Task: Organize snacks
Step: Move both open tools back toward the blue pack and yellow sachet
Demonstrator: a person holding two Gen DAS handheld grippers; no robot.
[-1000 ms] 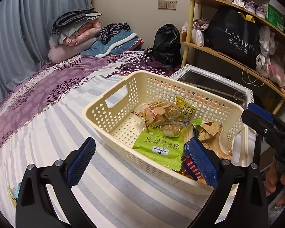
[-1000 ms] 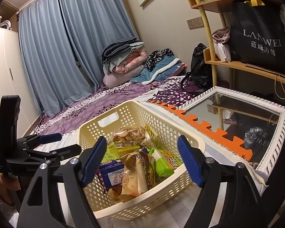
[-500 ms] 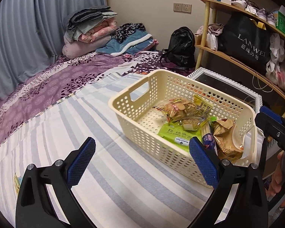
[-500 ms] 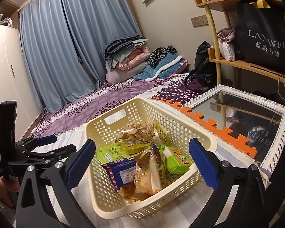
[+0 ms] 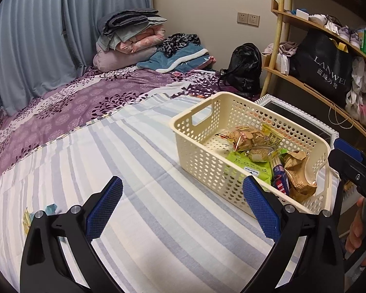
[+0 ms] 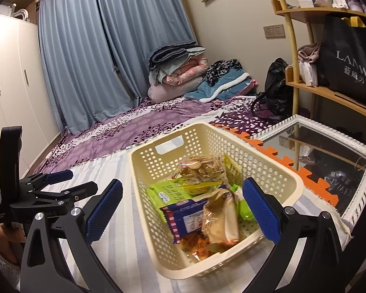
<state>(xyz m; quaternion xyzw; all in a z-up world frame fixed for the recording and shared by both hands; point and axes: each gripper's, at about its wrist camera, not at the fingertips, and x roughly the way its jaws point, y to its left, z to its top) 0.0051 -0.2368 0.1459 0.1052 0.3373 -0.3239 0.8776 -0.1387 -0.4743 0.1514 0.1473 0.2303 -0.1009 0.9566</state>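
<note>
Both tools stood empty beside a loaded basket (image 6: 275,171). The cream perforated basket sat on the striped sheet (image 5: 146,183), at about 2 o'clock in the left wrist view and dead centre in the right wrist view. The left gripper (image 5: 181,207) had its jaws spread wide with nothing between them but sheet. The right gripper (image 6: 181,207) was also wide, pads off everything, framing the near end of the basket without touching it.

Step, as a judgement: a drop-off into the basket looked finished, with the hands between picks. Most snacks were already in: a cookie bag (image 6: 200,167) at the far end, a green pack (image 6: 166,194), a blue-and-red striped pack (image 6: 185,217), a tan wrapped pastry (image 6: 222,222) and a yellow-green sachet (image 5: 274,139).

One small packet (image 5: 26,218) lay loose on the sheet at 8 o'clock in the left wrist view, well apart from the basket. Next move probably called for the left gripper to swing toward it, drop low and close on a thin flat edge against soft bedding. If that was not a snack, the task was near done.

Writing: the black bag (image 5: 327,66) on the shelf read "LANWEI" with Chinese characters below. The yellow-green sachet showed something like "bioa", uncertain. The green pack had print and a white label, too small to read, and the striped pack's label was blurred.
</note>
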